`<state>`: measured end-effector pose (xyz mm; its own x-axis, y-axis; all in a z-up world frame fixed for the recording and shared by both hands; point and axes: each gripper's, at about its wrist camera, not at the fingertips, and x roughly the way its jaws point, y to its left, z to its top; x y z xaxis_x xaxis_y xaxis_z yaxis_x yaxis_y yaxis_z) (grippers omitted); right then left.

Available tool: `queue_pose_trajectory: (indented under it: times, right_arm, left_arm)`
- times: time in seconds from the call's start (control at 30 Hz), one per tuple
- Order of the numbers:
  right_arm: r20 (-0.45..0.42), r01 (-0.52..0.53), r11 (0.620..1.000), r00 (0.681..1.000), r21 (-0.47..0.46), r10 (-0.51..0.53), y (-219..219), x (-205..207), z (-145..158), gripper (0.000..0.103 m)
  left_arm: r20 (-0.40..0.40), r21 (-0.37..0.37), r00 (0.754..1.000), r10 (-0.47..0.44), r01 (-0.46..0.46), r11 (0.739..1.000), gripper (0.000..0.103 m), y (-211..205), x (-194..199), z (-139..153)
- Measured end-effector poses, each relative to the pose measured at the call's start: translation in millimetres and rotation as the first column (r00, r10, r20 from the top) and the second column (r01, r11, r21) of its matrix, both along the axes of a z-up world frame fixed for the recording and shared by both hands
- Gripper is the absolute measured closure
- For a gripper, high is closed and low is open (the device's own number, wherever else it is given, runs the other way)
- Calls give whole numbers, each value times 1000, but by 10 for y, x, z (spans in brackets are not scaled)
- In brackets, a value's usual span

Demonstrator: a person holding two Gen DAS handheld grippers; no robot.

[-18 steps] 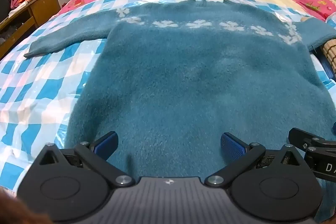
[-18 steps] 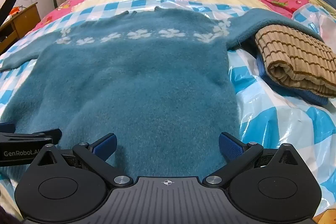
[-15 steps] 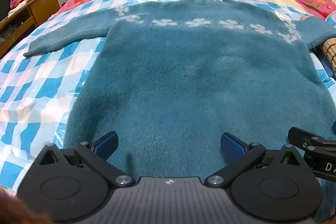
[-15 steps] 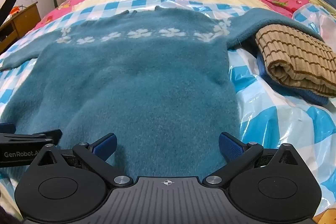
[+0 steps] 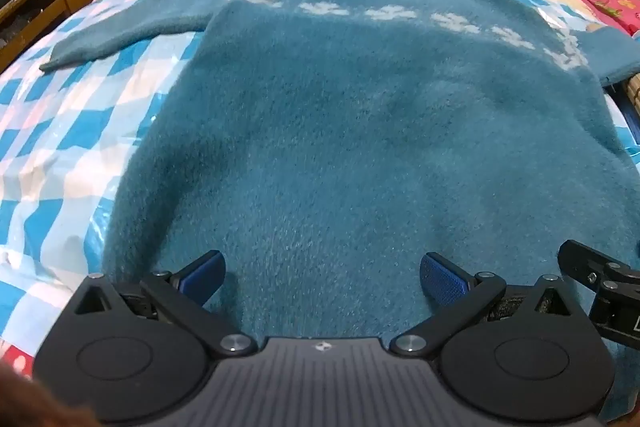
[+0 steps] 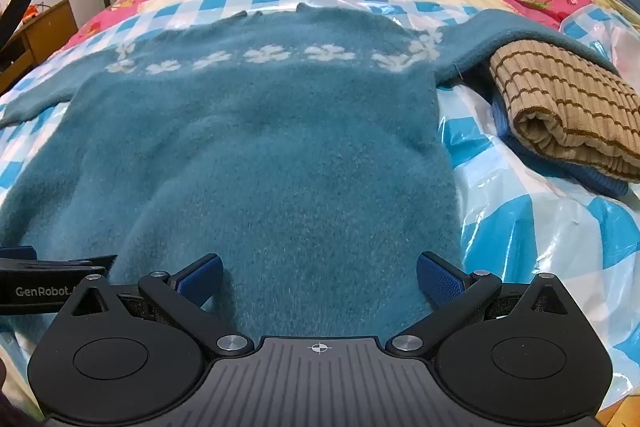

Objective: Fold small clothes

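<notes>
A fuzzy teal knit sweater with white flowers (image 5: 360, 131) lies flat across the centre of a bed covered in blue-and-white checked plastic sheet (image 5: 60, 131). At right of the frame, its sleeve drapes over a folded tan ribbed garment (image 6: 568, 111). The left gripper (image 5: 322, 277) and right gripper (image 6: 320, 277), jaws spread wide and empty, hover over its hem.

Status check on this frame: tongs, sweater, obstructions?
Left tongs and right tongs open, empty. Teal sweater flat, unfolded. Its right sleeve drapes over folded striped garment.

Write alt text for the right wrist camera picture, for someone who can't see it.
A fuzzy teal sweater with white flowers lies flat on a blue checked plastic sheet, with the open right gripper over its hem. A folded tan striped garment sits on its right sleeve.
</notes>
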<state>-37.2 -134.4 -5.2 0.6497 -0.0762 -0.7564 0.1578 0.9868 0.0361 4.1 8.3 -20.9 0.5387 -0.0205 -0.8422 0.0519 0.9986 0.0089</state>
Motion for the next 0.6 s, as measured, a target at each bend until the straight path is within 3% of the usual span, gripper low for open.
queue_pose_trajectory:
  times: [0.2,0.6]
  right_arm:
    - [-16,-2,1000,1000,2,2,-1,18,-22,0]
    - [-28,-4,1000,1000,6,4,-4,34,-66,0]
  left_arm:
    - [-28,-44,999,24,-26,999,0,69,14,-79]
    - [-29,-41,999,16,-17,999,0,52,9,-128]
